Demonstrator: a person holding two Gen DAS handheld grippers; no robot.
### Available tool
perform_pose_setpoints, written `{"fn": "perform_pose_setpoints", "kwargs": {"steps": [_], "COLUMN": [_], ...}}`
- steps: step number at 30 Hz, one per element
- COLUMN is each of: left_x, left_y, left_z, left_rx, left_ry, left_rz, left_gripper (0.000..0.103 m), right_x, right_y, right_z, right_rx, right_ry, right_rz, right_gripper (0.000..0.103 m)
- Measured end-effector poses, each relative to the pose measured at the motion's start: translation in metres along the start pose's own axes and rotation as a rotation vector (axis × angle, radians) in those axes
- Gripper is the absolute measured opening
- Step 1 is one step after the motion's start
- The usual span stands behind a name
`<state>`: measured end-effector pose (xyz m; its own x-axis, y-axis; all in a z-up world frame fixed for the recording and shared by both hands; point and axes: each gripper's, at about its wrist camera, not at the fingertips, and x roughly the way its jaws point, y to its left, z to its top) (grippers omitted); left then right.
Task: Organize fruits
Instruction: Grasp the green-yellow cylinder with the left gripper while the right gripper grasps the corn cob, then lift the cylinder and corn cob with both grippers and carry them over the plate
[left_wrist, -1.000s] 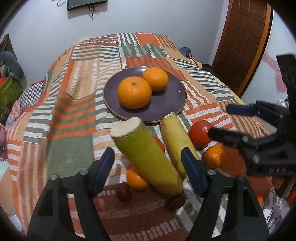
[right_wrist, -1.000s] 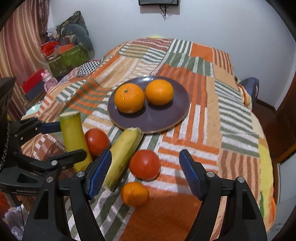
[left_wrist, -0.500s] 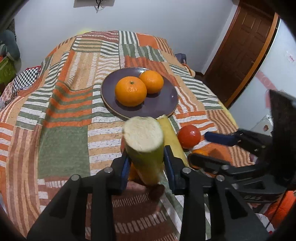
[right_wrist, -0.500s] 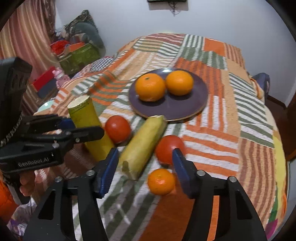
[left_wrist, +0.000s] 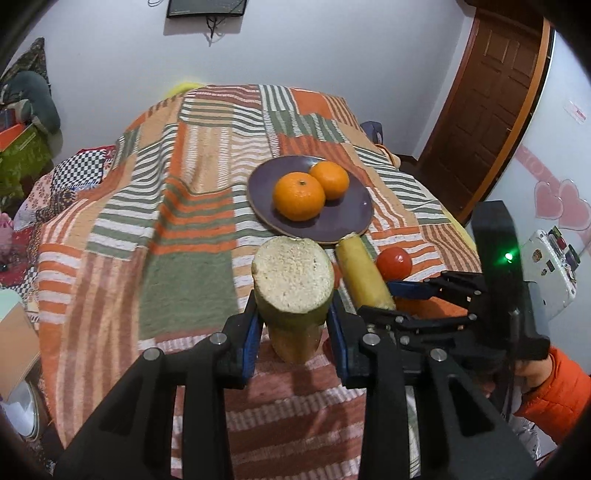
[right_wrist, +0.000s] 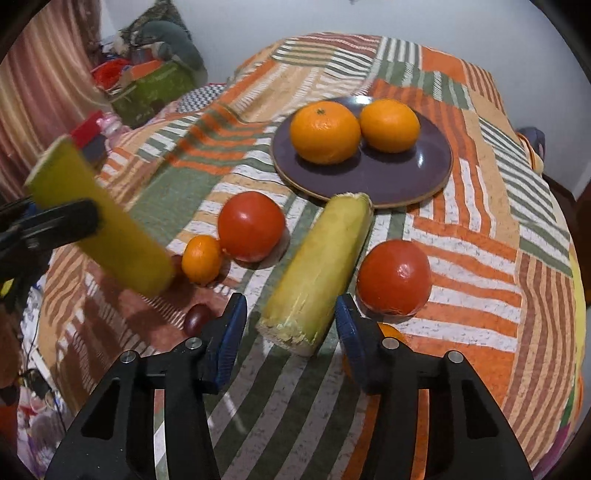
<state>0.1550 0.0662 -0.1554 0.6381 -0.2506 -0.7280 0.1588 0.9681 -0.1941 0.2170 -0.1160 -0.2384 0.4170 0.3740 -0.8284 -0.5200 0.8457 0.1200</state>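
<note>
My left gripper is shut on a thick yellow-green stalk piece and holds it lifted above the bedspread; it also shows tilted at the left of the right wrist view. My right gripper is open, its jaws on either side of the near end of a yellow corn cob, apart from it. A purple plate holds two oranges. Two tomatoes and a small orange lie near the cob.
A small dark fruit lies near my right gripper's left finger. Another small orange is partly hidden behind its right finger. The striped patchwork bedspread drops off at its edges. A wooden door stands at right.
My left gripper closed on the stalk piece and lifted it off the bedspread. My right gripper moved forward and its jaws narrowed around the corn cob's near end.
</note>
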Motion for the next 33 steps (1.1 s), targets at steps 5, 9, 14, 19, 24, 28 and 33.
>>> {"fn": "perform_pose_setpoints", "kwargs": {"steps": [5, 9, 14, 19, 24, 28, 33], "left_x": [-0.003, -0.003, -0.007, -0.009, -0.008, -0.005, -0.001], "left_y": [0.009, 0.010, 0.008, 0.001, -0.004, -0.005, -0.006], "left_z": [-0.008, -0.013, -0.016, -0.017, -0.019, -0.019, -0.019], "left_rx": [0.001, -0.007, -0.008, 0.004, 0.021, 0.020, 0.022], "left_ry": [0.017, 0.022, 0.017, 0.015, 0.018, 0.027, 0.031], "left_rz": [0.016, 0.016, 0.011, 0.001, -0.003, 0.001, 0.004], "left_gripper": [0.033, 0.033, 0.033, 0.033, 0.033, 0.033, 0.033], "right_x": [0.008, 0.011, 0.004, -0.010, -0.018, -0.013, 0.008], "right_y": [0.004, 0.009, 0.003, 0.008, 0.012, 0.005, 0.008], "right_z": [0.004, 0.005, 0.001, -0.013, -0.022, -0.011, 0.004], "right_rx": [-0.017, -0.047, -0.017, -0.035, -0.056, -0.034, -0.055], "right_ry": [0.006, 0.016, 0.025, 0.034, 0.068, 0.074, 0.099], "right_rz": [-0.038, -0.078, -0.053, -0.024, 0.017, 0.037, 0.025], "right_gripper": [0.049, 0.047, 0.039, 0.037, 0.038, 0.038, 0.041]}}
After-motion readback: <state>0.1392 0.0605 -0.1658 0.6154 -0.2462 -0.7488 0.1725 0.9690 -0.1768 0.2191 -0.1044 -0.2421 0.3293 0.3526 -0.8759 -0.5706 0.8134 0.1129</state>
